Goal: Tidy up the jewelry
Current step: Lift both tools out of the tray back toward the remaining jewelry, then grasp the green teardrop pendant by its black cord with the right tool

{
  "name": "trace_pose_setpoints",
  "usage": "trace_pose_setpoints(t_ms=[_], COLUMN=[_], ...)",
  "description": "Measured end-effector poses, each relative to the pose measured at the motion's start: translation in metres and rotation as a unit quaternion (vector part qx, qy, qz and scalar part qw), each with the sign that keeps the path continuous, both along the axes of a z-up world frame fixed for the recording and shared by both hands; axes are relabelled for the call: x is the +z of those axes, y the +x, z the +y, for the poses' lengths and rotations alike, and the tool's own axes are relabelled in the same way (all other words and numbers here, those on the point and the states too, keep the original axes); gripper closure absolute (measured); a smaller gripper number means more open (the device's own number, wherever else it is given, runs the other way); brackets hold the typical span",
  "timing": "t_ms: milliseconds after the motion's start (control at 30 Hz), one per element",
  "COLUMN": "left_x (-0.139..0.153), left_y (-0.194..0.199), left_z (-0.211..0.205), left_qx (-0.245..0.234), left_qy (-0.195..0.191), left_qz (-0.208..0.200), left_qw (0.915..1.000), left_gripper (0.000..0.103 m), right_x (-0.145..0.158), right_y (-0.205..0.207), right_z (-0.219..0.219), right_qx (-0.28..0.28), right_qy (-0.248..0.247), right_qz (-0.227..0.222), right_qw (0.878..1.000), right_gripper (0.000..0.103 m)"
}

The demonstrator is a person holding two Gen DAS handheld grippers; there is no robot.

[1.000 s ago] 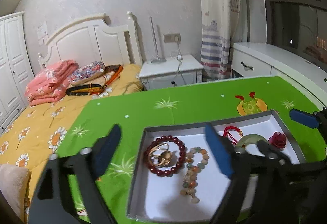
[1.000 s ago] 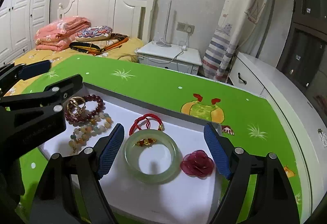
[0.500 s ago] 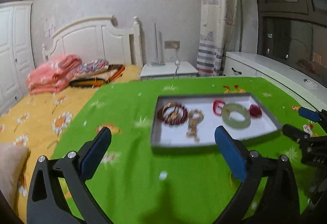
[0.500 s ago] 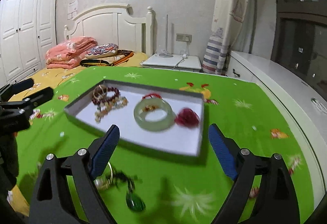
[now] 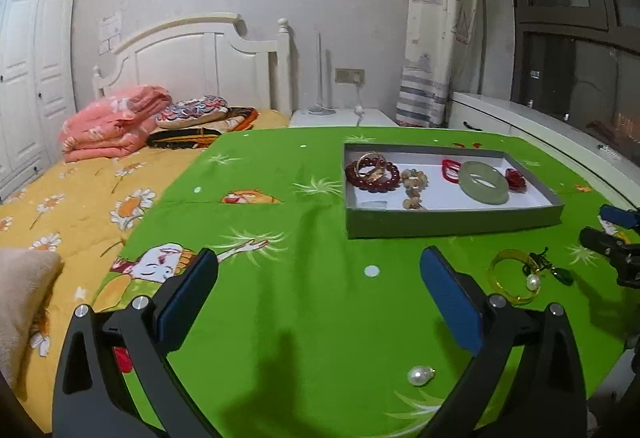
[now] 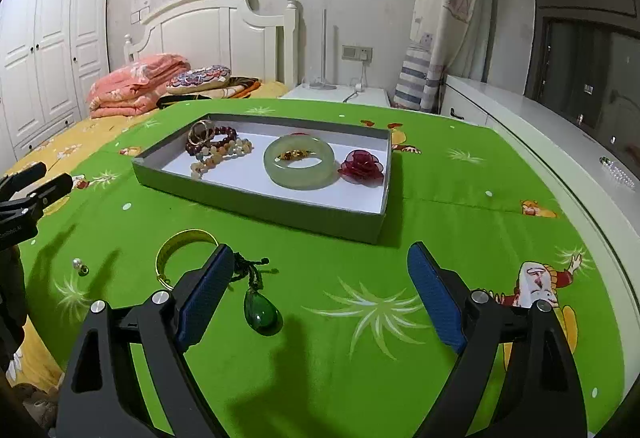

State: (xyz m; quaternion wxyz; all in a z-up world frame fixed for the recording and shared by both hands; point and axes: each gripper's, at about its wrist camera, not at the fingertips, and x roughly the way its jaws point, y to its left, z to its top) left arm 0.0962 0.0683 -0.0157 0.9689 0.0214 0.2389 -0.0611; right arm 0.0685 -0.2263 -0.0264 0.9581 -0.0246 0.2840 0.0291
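A grey tray [image 6: 256, 204] [image 5: 452, 224] on the green cloth holds a dark red bead bracelet [image 5: 373, 175], a pale bead string [image 6: 220, 155], a jade bangle [image 6: 299, 161] [image 5: 483, 183] and a red flower [image 6: 361, 167]. Nearer to me on the cloth lie a yellow bangle [image 6: 180, 244] [image 5: 514, 278], a green teardrop pendant [image 6: 262, 312] on a dark cord, and a loose pearl [image 5: 419, 375]. My left gripper [image 5: 318, 280] is open over bare cloth. My right gripper [image 6: 320, 278] is open, its left finger beside the pendant cord; nothing is held.
The cloth-covered table [image 5: 280, 318] meets a bed [image 5: 80, 198] with folded pink bedding [image 5: 116, 126] on the left. A white nightstand [image 6: 336, 94] and a curtain [image 6: 440, 38] stand behind, a white counter [image 6: 560, 126] along the right. A small pearl piece [image 6: 80, 267] lies near the left edge.
Both grippers have pulled back from over the tray toward the near edge of the table. The tray now lies farther off, and the yellow bangle, pendant and pearl have come into view.
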Motion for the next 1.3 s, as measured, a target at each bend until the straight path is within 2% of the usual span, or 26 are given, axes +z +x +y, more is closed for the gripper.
trace_pose_setpoints(t_ms=[100,233,333,400,567,867,1000,1200,1300], left_x=[-0.001,-0.004,-0.005,-0.006,-0.006,-0.006,-0.006,-0.006,-0.005], left_y=[0.002,0.006,0.01,0.013,0.015,0.014,0.014,0.014,0.016], left_z=[-0.006,-0.01,-0.01,-0.009,-0.007,-0.004,-0.002,-0.002,-0.002], left_qx=[-0.016,-0.025,-0.028,-0.03,-0.033,-0.035,-0.036,-0.038,-0.038], left_qy=[0.008,0.015,0.01,0.004,-0.007,-0.02,-0.022,-0.025,-0.027], left_qz=[0.004,0.015,0.025,0.031,0.034,0.032,0.032,0.034,0.035], left_qw=[0.9998,0.9995,0.9992,0.9991,0.9988,0.9987,0.9986,0.9984,0.9983], left_gripper=[0.005,0.005,0.005,0.005,0.005,0.005,0.005,0.005,0.005], right_x=[-0.003,-0.014,-0.021,-0.023,-0.024,-0.025,-0.024,-0.025,-0.026], right_y=[0.0,0.005,0.006,0.007,0.015,0.032,0.041,0.055,0.051], right_z=[0.004,0.022,0.036,0.039,0.035,0.043,0.05,0.051,0.055], right_qx=[0.014,0.038,0.062,0.072,0.087,0.104,0.116,0.131,0.143], right_qy=[-0.01,-0.057,-0.092,-0.095,-0.073,-0.074,-0.08,-0.047,-0.046], right_qz=[0.004,0.031,0.047,0.056,0.083,0.123,0.131,0.142,0.14], right_qw=[1.0,0.997,0.993,0.991,0.99,0.984,0.981,0.98,0.979], right_gripper=[0.03,0.047,0.056,0.058,0.059,0.059,0.059,0.059,0.065])
